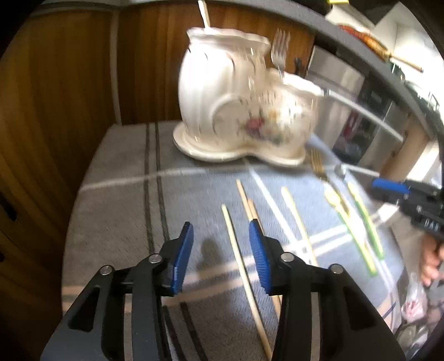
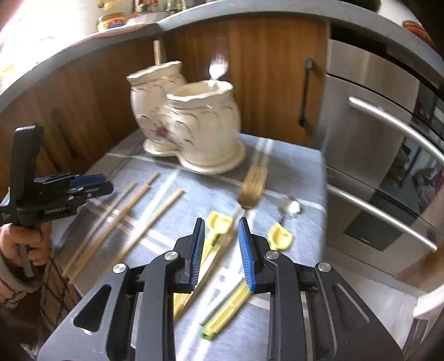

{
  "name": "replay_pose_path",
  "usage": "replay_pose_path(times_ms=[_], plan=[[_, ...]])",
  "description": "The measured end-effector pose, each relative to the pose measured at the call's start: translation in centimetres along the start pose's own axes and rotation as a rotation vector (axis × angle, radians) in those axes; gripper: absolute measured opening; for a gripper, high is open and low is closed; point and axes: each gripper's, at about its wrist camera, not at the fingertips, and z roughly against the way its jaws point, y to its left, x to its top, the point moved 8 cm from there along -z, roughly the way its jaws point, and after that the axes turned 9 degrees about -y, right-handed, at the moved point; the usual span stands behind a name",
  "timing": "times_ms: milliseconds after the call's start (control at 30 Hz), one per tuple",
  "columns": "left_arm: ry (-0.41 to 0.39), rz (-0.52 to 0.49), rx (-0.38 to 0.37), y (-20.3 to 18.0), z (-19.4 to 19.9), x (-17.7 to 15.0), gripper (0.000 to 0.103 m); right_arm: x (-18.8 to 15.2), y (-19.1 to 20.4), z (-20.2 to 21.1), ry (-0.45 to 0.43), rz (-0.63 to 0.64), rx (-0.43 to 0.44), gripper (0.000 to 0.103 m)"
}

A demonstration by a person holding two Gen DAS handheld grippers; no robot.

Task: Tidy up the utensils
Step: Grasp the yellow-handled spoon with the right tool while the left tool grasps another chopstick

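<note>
A cream two-pot ceramic utensil holder [image 1: 238, 102] stands at the back of the cloth-covered table; it also shows in the right wrist view [image 2: 191, 125]. It holds a fork [image 1: 279, 50] and a wooden stick [image 1: 204, 14]. Several wooden chopsticks [image 1: 241, 258] lie on the cloth, also in the right wrist view [image 2: 122, 219]. Yellow-green plastic utensils [image 1: 349, 222] and a gold fork [image 2: 254, 183] lie to the right. My left gripper [image 1: 220, 230] is open above a chopstick. My right gripper [image 2: 220, 225] is open above the yellow utensils [image 2: 219, 225].
The table has a grey-blue striped cloth [image 1: 125, 194]. Wooden cabinet panels [image 1: 69, 83] stand behind and left. A steel oven with bar handles [image 2: 388, 144] is close on the right. A small silver spoon [image 2: 291, 207] lies near the right table edge.
</note>
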Motion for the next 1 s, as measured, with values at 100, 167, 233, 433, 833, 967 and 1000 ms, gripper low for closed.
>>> replay_pose_path(times_ms=[100,167,233,433,833,967,1000], plan=[[0.033,-0.026,0.015,0.0,-0.6,-1.0,0.036,-0.8,-2.1,0.2,0.014,-0.04,-0.034,0.025],[0.028,-0.058,0.033,-0.1,-0.7,-1.1,0.036,-1.2,-2.9,0.1,0.027,-0.055,-0.046,0.025],[0.025,-0.089,0.05,-0.3,-0.9,-1.2,0.035,-1.9,-3.6,0.1,0.046,-0.069,-0.055,0.025],[0.022,-0.098,0.076,0.5,-1.0,-0.8,0.027,-2.6,-3.8,-0.8,0.084,-0.119,-0.028,0.025],[0.058,-0.089,0.022,0.7,-0.5,-1.0,0.027,-2.7,-4.3,-3.0,0.184,-0.173,0.04,0.016],[0.084,-0.133,0.038,0.3,-0.5,-1.1,0.027,-2.7,-5.0,-2.8,0.212,-0.142,0.02,0.01],[0.095,-0.142,0.039,0.3,-0.6,-1.1,0.027,-2.8,-5.3,-2.8,0.22,-0.134,0.015,0.01]])
